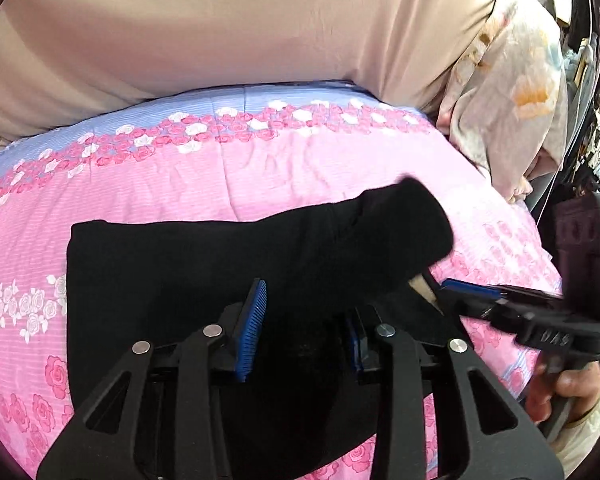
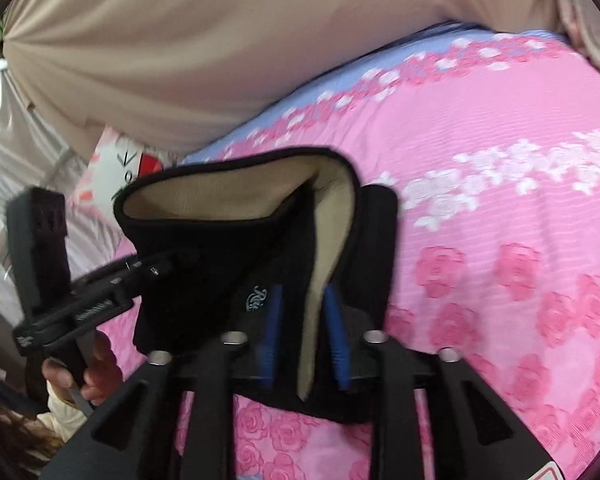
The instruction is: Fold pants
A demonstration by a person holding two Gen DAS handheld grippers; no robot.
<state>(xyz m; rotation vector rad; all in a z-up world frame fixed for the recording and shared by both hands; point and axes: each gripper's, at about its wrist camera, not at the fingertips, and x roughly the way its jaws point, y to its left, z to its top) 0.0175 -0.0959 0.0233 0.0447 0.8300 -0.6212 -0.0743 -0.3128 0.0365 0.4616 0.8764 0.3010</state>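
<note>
Pants (image 1: 188, 280), black with a tan lining, lie partly folded on a pink rose-print bedspread (image 1: 260, 168) in the lower middle of the left wrist frame. The left gripper (image 1: 304, 332) sits over them at the bottom centre, its blue-padded fingers (image 1: 254, 328) spread wide apart with black cloth between them; whether they pinch anything cannot be told. At the right edge of that frame the right gripper (image 1: 452, 286) comes in from the side and meets a raised hump of the fabric. In the right wrist frame the right gripper (image 2: 302, 332) has its blue fingers (image 2: 334, 332) close together on a lifted edge of the pants (image 2: 204, 276), the tan inside showing at frame centre. A beige curtain (image 2: 180, 40) fills the upper part.
</note>
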